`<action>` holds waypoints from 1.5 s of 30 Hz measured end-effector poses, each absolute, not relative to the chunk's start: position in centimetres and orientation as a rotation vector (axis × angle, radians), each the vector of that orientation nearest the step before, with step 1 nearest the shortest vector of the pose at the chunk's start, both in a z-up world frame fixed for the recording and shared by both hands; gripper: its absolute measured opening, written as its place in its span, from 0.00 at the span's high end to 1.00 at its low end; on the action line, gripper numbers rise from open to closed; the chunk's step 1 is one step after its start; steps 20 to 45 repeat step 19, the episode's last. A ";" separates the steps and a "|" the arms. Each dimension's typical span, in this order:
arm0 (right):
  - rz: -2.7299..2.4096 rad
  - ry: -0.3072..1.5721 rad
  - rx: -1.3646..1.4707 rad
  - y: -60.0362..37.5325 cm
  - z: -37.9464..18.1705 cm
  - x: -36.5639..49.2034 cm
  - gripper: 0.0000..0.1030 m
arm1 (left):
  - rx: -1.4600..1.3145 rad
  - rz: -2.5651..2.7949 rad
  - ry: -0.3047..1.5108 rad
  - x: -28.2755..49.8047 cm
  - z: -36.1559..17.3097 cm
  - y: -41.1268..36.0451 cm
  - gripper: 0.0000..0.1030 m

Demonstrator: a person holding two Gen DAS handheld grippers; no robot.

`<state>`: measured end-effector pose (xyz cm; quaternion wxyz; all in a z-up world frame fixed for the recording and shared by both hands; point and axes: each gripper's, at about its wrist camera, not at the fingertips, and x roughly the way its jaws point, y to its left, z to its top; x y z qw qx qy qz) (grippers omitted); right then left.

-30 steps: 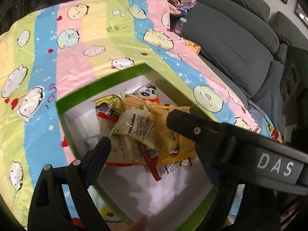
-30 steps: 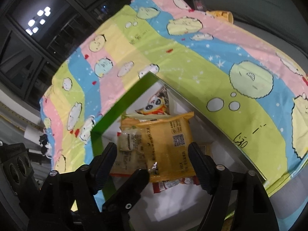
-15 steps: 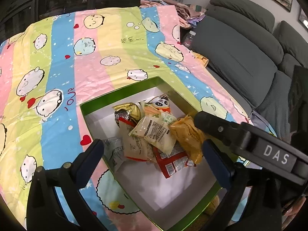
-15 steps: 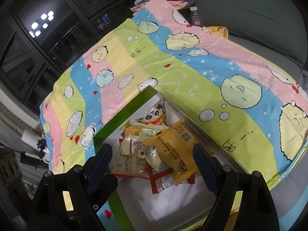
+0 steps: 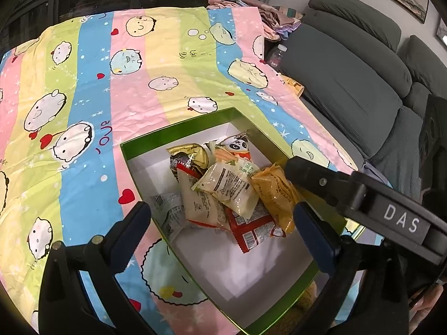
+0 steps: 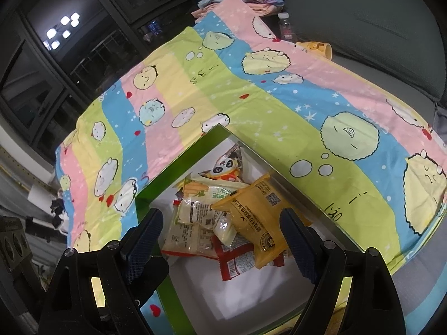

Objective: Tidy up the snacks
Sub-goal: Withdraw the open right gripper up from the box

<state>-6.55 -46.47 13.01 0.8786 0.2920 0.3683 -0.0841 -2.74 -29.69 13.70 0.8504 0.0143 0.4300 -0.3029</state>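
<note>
Two claws hang over an open green box (image 5: 145, 145) that sits on a striped cartoon-print cloth (image 5: 134, 64); what lies under the cloth cannot be told. The left claw (image 5: 220, 223) stands wide apart, having just been opening, with nothing gripped between its jaws. The right claw (image 6: 220, 231) is likewise apart and has just been opening; it frames the orange packet (image 6: 257, 223) from above but does not press on it.

The snacks lie heaped at the far end of the box: the orange packet leans on the right-hand inner wall, a clear packet (image 5: 226, 187) rests on top of the pile, a red wrapper (image 5: 251, 231) lies beneath, and a panda-print pack (image 5: 237, 148) and a gold pack (image 5: 190, 153) lie at the back. The near end of the white floor is bare.

Judgement: a packet appears freshly deposited; the placing step is ending. No loose snack shows on the cloth. The next move probably calls for lifting both claws away, or for spreading the pile toward the bare end.
</note>
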 end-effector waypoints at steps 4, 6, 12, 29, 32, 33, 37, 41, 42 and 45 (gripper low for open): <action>-0.179 0.773 0.600 -46.3 13.1 -6.5 0.17 | 0.033 -0.636 0.908 -2.9 13.7 -29.6 0.01; -0.179 0.773 0.601 -46.3 13.0 -6.5 0.16 | 0.034 -0.632 0.907 -3.0 13.7 -29.4 0.01; -0.190 0.776 0.593 -46.2 13.1 -6.4 0.16 | 0.026 -0.630 0.910 -3.0 13.8 -28.9 0.01; -0.196 0.778 0.582 -46.2 13.1 -6.3 0.16 | 0.022 -0.632 0.913 -3.1 13.9 -28.7 0.01; -0.196 0.778 0.582 -46.2 13.1 -6.3 0.16 | 0.022 -0.632 0.913 -3.1 13.9 -28.7 0.01; -0.196 0.778 0.582 -46.2 13.1 -6.3 0.16 | 0.022 -0.632 0.913 -3.1 13.9 -28.7 0.01; -0.196 0.778 0.582 -46.2 13.1 -6.3 0.16 | 0.022 -0.632 0.913 -3.1 13.9 -28.7 0.01; -0.196 0.778 0.582 -46.2 13.1 -6.3 0.16 | 0.022 -0.632 0.913 -3.1 13.9 -28.7 0.01; -0.196 0.778 0.582 -46.2 13.1 -6.3 0.16 | 0.022 -0.632 0.913 -3.1 13.9 -28.7 0.01; -0.196 0.778 0.582 -46.2 13.1 -6.3 0.16 | 0.022 -0.632 0.913 -3.1 13.9 -28.7 0.01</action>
